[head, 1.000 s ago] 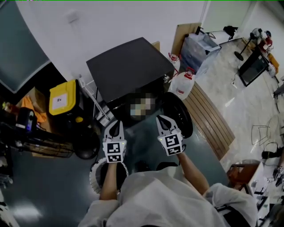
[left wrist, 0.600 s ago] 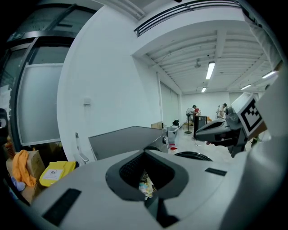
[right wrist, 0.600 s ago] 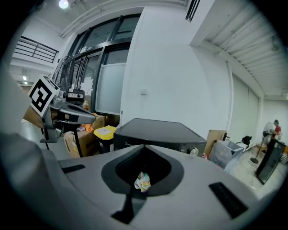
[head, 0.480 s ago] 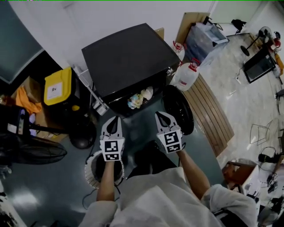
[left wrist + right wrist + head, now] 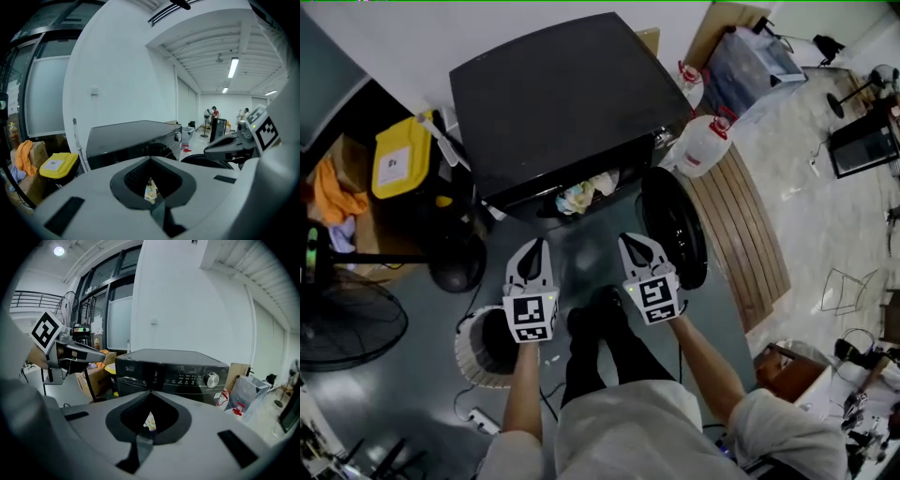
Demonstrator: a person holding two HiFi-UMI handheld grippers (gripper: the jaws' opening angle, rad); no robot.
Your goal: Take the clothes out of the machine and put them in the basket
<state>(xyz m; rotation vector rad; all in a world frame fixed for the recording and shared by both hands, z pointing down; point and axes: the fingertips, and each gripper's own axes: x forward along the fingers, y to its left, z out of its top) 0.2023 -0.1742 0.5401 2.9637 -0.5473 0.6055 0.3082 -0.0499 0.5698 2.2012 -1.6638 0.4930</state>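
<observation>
The black washing machine point(image 5: 562, 94) stands ahead with its round door point(image 5: 673, 230) swung open to the right. Pale, colourful clothes point(image 5: 586, 194) lie in its mouth. My left gripper point(image 5: 535, 246) and right gripper point(image 5: 628, 240) hover side by side just in front of the opening, both shut and empty. The white round basket point(image 5: 473, 352) sits on the floor under my left arm. In the left gripper view the shut jaws point(image 5: 151, 159) frame the clothes point(image 5: 151, 190). The right gripper view shows its shut jaws point(image 5: 151, 392) before the machine's control panel point(image 5: 187, 378).
A yellow-lidded bin point(image 5: 398, 159) and an orange cloth point(image 5: 328, 192) are left of the machine. A floor fan point(image 5: 347, 319) stands at the far left. White jugs point(image 5: 705, 145) and a slatted wooden board point(image 5: 750, 234) lie to the right. A power strip point(image 5: 483, 422) lies near the basket.
Both grippers have sunk lower and come nearer the machine's mouth, staying shut. The machine fills more of the head view, and the person's legs now show below.
</observation>
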